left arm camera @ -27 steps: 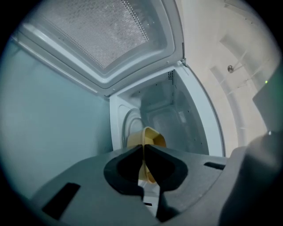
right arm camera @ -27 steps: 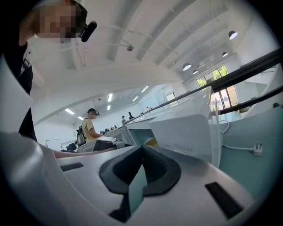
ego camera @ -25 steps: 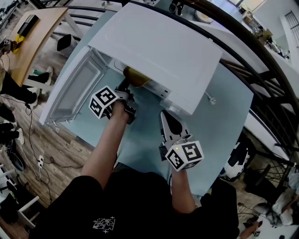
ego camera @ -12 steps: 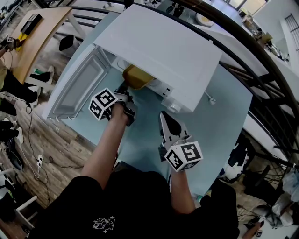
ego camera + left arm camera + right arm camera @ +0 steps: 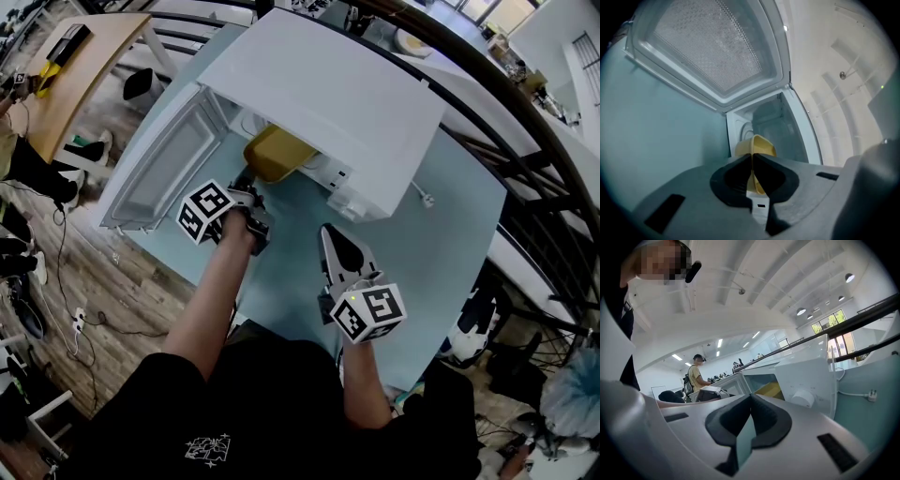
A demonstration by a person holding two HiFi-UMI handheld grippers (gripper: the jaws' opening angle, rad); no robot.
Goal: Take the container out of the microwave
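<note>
Over the last second the yellow container [image 5: 277, 153] has slid further out of the microwave [image 5: 328, 94], and more of its body now shows past the front opening than a second ago. The left gripper [image 5: 246, 183] has drawn back with it.

At the left, the microwave door [image 5: 159, 169] stands swung wide open over the edge of the pale blue table [image 5: 450, 225]. Just right of it, the left gripper's jaws are pinched onto the near rim of the container, with the thin yellow wall caught between the pads, as the left gripper view shows. The container is therefore half out. Its near edge projects over the table and its far part remains under the microwave's top.

It looks like a thin-walled plastic tub, so probably light and fairly stiff, with a smooth surface. A single pinch on the rim could let it swing or tip once the floor of the cavity no longer carries it. The rim wall seems the only good purchase, so a level pull matters, and a second hold on the right-hand rim would steady it.

Further right, the right gripper [image 5: 330, 234] hovers above the table in front of the control side. Its jaws are together and hold nothing.
</note>
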